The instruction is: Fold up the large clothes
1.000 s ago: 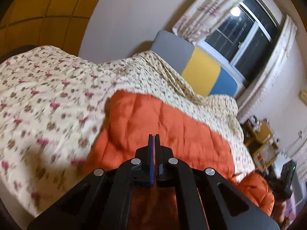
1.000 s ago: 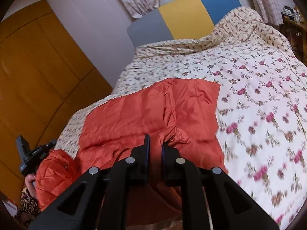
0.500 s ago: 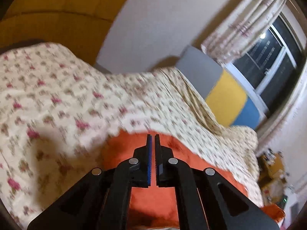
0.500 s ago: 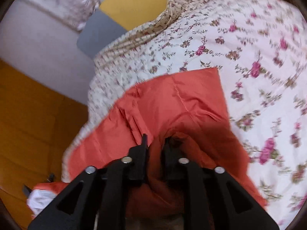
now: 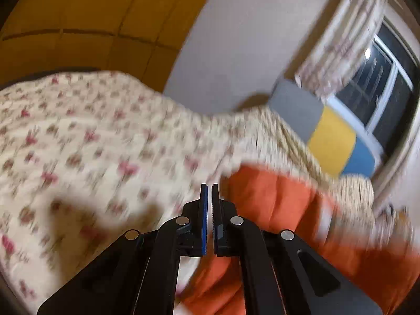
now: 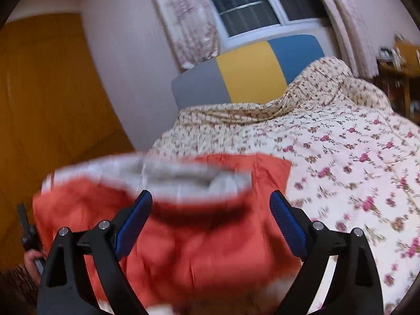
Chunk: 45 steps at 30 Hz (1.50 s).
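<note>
An orange padded jacket (image 6: 199, 252) with a pale lining lies on the floral bedspread (image 6: 341, 152); its near part is blurred, with the lining edge showing across the top. My right gripper (image 6: 211, 204) is open wide and empty, just above the jacket. In the left wrist view the jacket (image 5: 283, 204) lies to the right and below. My left gripper (image 5: 209, 199) is shut with nothing visible between its pads, over the jacket's left edge and the bedspread (image 5: 92, 144).
A grey, yellow and blue headboard (image 6: 249, 71) stands at the far end under a dark window (image 6: 252, 0) with floral curtains. An orange-brown wardrobe (image 6: 47, 99) is on the left. A shelf with clutter (image 6: 399, 60) stands at the right.
My right gripper has opened and let go of the jacket fabric, which now drops onto the bed. My left gripper has stayed shut and swung left, off the jacket's middle.
</note>
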Each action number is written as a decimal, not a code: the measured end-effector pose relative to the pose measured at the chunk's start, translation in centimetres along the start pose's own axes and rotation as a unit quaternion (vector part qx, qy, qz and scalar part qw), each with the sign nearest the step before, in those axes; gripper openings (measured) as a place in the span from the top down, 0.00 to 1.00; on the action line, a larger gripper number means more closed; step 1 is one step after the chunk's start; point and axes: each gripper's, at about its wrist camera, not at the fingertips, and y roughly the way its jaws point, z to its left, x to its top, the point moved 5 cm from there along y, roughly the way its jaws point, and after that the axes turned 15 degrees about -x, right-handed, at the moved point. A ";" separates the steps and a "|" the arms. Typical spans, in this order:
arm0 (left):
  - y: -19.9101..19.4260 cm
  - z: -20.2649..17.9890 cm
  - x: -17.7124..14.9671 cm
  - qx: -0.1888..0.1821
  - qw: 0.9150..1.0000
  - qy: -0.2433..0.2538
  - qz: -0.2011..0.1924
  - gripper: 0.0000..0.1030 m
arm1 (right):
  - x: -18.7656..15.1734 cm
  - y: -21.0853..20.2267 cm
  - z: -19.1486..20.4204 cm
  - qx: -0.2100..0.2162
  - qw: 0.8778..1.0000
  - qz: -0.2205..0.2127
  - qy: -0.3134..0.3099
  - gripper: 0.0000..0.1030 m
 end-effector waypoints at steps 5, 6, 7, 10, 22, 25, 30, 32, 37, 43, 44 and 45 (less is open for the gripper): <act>-0.4 -2.7 -3.4 -0.078 0.989 0.098 0.075 0.52 | -1.6 4.2 2.2 -0.036 0.993 0.040 -0.104 0.06; -0.1 -3.7 -3.5 -0.097 0.986 0.109 0.080 0.16 | -1.6 5.1 2.4 -0.032 0.993 0.042 -0.108 0.06; 0.3 -5.0 -3.3 -0.123 0.982 0.122 0.082 0.07 | -1.1 6.1 2.8 -0.024 0.992 0.044 -0.113 0.06; 2.1 -7.6 -2.4 -0.154 0.972 0.151 0.096 0.07 | -0.2 8.3 3.9 0.001 0.990 0.055 -0.133 0.07; 10.6 -9.1 -1.8 -0.217 0.948 0.117 0.199 0.07 | 0.5 12.5 4.1 0.053 0.985 0.105 -0.125 0.12; 10.7 -9.7 -2.2 -0.222 0.946 0.105 0.211 0.24 | 0.4 13.9 4.1 0.064 0.982 0.133 -0.118 0.20; 9.3 -11.1 -3.0 -0.214 0.944 0.126 0.219 0.83 | 0.8 13.3 3.6 0.061 0.983 0.138 -0.104 0.80; 7.8 -11.0 -2.3 -0.212 0.948 0.122 0.202 0.87 | 1.6 12.1 2.7 0.062 0.986 0.131 -0.087 0.89; 4.2 -9.4 1.6 -0.168 0.975 0.088 0.118 0.88 | 4.3 9.3 1.6 0.040 0.992 0.098 -0.073 0.93; 1.2 -9.6 6.3 -0.141 0.986 0.088 0.015 0.89 | 8.8 8.3 0.0 0.010 0.998 0.060 -0.017 0.94; 1.2 -10.0 6.9 -0.141 0.986 0.089 0.006 0.89 | 9.3 8.2 0.1 0.007 0.998 0.056 -0.015 0.94; 1.5 -10.5 7.4 -0.137 0.986 0.093 -0.001 0.89 | 10.1 8.7 0.2 -0.005 0.998 0.051 -0.019 0.94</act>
